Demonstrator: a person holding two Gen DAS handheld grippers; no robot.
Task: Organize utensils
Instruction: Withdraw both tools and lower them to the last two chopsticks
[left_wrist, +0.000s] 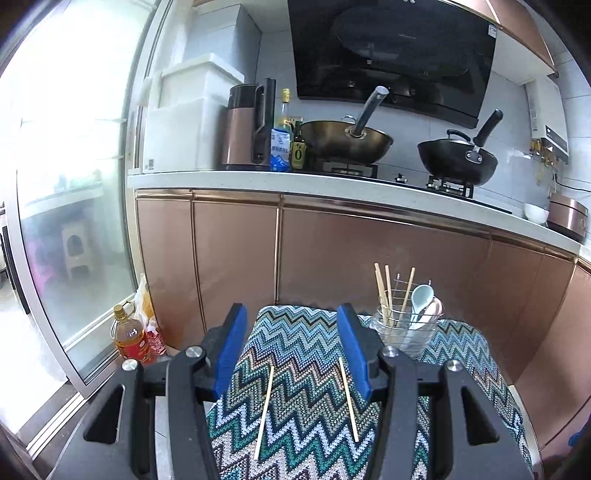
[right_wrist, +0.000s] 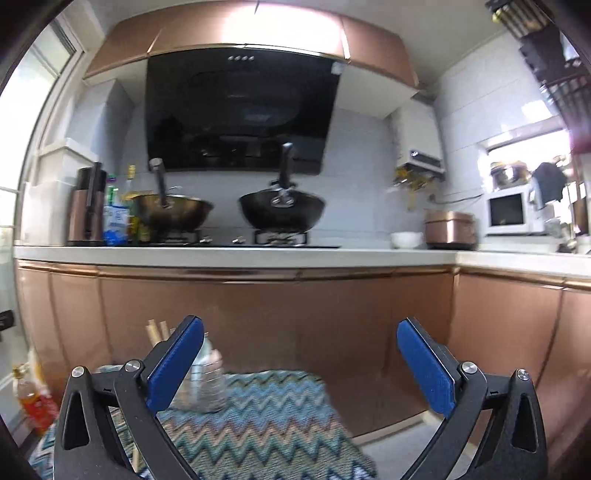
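Observation:
Two loose wooden chopsticks lie on a zigzag-patterned cloth (left_wrist: 295, 369): one on the left (left_wrist: 264, 411), one on the right (left_wrist: 348, 398). My left gripper (left_wrist: 291, 332) is open and empty above them, its blue pads either side of the pair. A clear utensil holder (left_wrist: 402, 328) at the cloth's far right holds several chopsticks and a pale blue spoon (left_wrist: 421, 297). My right gripper (right_wrist: 301, 362) is open wide and empty, raised above the cloth (right_wrist: 258, 417); the holder (right_wrist: 207, 384) is blurred behind its left finger.
Copper cabinet doors (left_wrist: 332, 258) stand right behind the cloth. The counter above carries two woks (left_wrist: 347, 138), a kettle and bottles. An oil bottle (left_wrist: 129, 336) stands on the floor at left by the glass door. A microwave (right_wrist: 506, 210) stands at far right.

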